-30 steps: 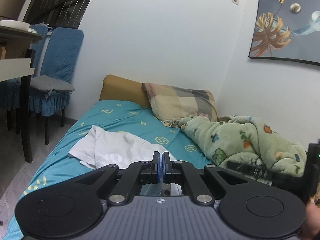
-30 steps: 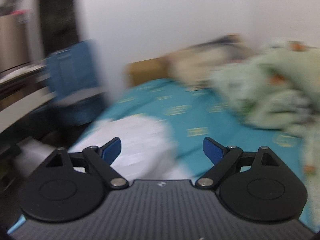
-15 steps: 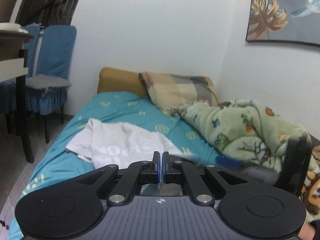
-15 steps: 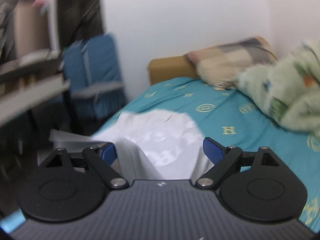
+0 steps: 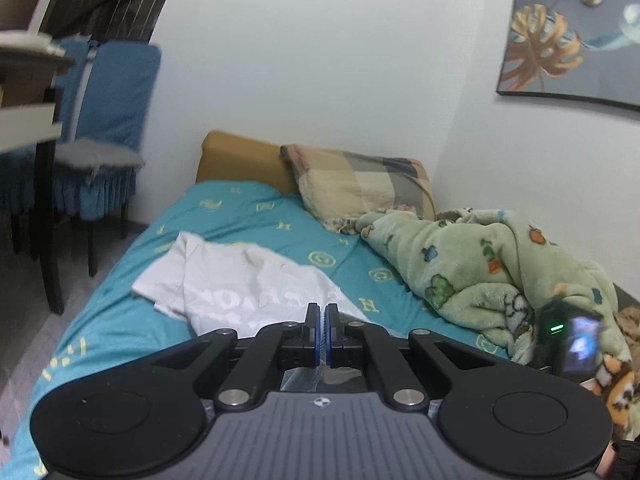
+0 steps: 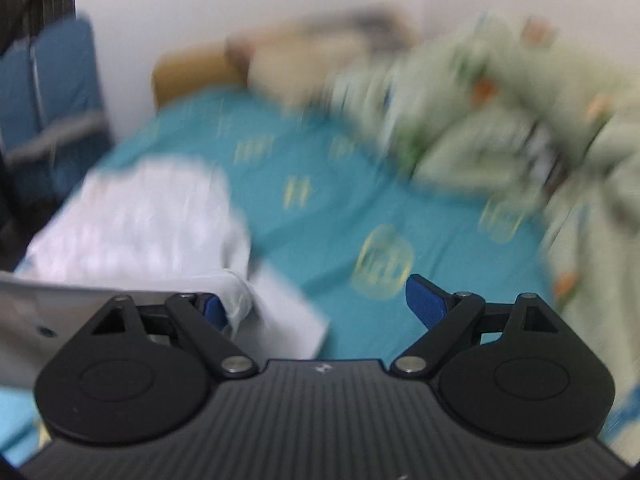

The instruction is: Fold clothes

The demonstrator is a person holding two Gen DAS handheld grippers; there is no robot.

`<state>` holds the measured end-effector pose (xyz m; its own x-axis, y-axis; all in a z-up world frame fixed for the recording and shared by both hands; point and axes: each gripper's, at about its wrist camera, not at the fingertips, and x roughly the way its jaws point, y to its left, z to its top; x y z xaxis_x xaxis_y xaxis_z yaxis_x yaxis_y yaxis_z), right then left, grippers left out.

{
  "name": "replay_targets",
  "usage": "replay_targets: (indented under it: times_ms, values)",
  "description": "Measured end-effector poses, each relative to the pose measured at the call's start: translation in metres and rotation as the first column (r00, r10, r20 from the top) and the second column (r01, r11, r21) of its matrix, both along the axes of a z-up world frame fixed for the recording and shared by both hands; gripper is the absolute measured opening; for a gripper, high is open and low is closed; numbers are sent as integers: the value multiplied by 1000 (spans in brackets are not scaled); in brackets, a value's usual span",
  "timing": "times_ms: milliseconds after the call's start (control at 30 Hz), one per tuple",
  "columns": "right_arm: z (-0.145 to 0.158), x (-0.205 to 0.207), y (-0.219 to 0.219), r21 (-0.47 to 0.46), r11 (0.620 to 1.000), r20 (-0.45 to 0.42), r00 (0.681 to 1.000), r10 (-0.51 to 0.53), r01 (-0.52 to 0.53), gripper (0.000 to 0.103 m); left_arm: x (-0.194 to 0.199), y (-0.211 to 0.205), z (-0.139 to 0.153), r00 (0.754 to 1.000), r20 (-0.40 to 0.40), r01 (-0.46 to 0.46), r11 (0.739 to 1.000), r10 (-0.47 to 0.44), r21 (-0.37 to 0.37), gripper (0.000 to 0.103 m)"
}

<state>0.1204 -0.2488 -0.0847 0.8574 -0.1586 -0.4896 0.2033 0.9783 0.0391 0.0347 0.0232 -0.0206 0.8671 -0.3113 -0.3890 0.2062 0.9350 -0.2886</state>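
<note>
white T-shirt (image 5: 248, 292) | ahead-left on bed (image 5: 120, 320) | left gripper (image 5: 321, 328) pinching its hem | right gripper (image 6: 316, 308) spread, beside hem

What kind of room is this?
Most likely a bedroom: a bed with a teal sheet, a checked pillow and a green fleece blanket, with a white T-shirt lying on the sheet.

Left gripper (image 5: 321, 322) pinched closed — right gripper (image 6: 314, 306) spread wide apart.
</note>
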Motion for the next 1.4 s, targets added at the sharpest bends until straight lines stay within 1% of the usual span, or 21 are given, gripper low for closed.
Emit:
replay_targets:
  times_ms: [67, 133, 267, 367, 467, 533, 600, 633, 667, 733, 800, 867, 900, 933, 1033, 1100, 1133, 1200, 1267, 1333, 1400]
  values:
    - [23, -15, 1, -30, 1000, 134, 991, 7, -3, 90, 3, 1, -3, 1000, -27, 0, 1000, 0, 4, 2]
    - [40, -26, 2, -55, 998, 218, 976, 26, -14, 90, 7, 0, -8, 998, -64, 15, 1000, -14, 5, 3]
    - [53, -35, 5, -104, 994, 292, 955, 54, -25, 90, 17, -10, -24, 986, -150, 72, 997, -69, 17, 6]
    - [56, -32, 4, -100, 994, 291, 954, 65, -37, 90, 23, -20, -36, 975, -198, 108, 994, -100, 32, 12]
    - [58, -30, 5, -105, 993, 292, 953, 76, -47, 90, 29, -34, -49, 966, -226, 142, 989, -129, 43, 25]
    - [60, -31, 6, -109, 993, 297, 951, 84, -54, 90, 33, -45, -56, 963, -230, 157, 986, -140, 59, 45]
    - [61, -33, 7, -104, 993, 303, 949, 88, -59, 90, 36, -58, -65, 964, -232, 153, 984, -130, 85, 49]
    - [61, -34, 8, -100, 993, 305, 948, 89, -61, 90, 39, -64, -70, 964, -233, 152, 984, -125, 98, 49]
    - [61, -34, 7, -98, 993, 306, 948, 86, -59, 90, 42, -68, -74, 966, -234, 139, 984, -109, 112, 51]
    - [62, -34, 6, -94, 994, 307, 948, 80, -54, 90, 47, -73, -80, 972, -228, 88, 986, -54, 141, 60]
    - [62, -34, 4, -89, 995, 309, 948, 74, -49, 90, 52, -72, -82, 978, -208, 15, 987, 19, 158, 61]
    - [60, -34, 2, -88, 996, 309, 949, 57, -31, 90, 52, -65, -77, 983, -150, -76, 978, 106, 193, 68]
    - [60, -34, 2, -88, 996, 306, 951, 48, -22, 90, 51, -61, -73, 980, -117, -131, 968, 158, 214, 81]
    - [59, -34, 2, -88, 996, 302, 953, 39, -12, 90, 52, -57, -71, 976, -106, -164, 960, 192, 226, 89]
    - [55, -31, 2, -96, 995, 280, 959, 44, -18, 90, 60, -46, -66, 962, -126, -208, 946, 244, 247, 88]
    - [53, -29, 3, -106, 994, 268, 962, 52, -24, 90, 65, -46, -62, 957, -139, -206, 934, 254, 291, 91]
    - [53, -29, 4, -109, 994, 266, 963, 54, -26, 90, 69, -48, -59, 954, -151, -201, 926, 260, 319, 95]
    - [54, -29, 2, -95, 995, 259, 964, 57, -33, 90, 76, -50, -55, 947, -184, -185, 913, 264, 363, 96]
    - [54, -27, 0, -65, 997, 246, 967, 59, -45, 90, 83, -51, -54, 939, -219, -166, 905, 267, 391, 98]
    - [53, -25, -1, -42, 998, 227, 972, 59, -51, 90, 92, -56, -53, 924, -272, -138, 899, 268, 416, 99]
    - [51, -24, -1, -27, 998, 205, 977, 58, -54, 90, 102, -56, -58, 908, -325, -109, 898, 264, 425, 98]
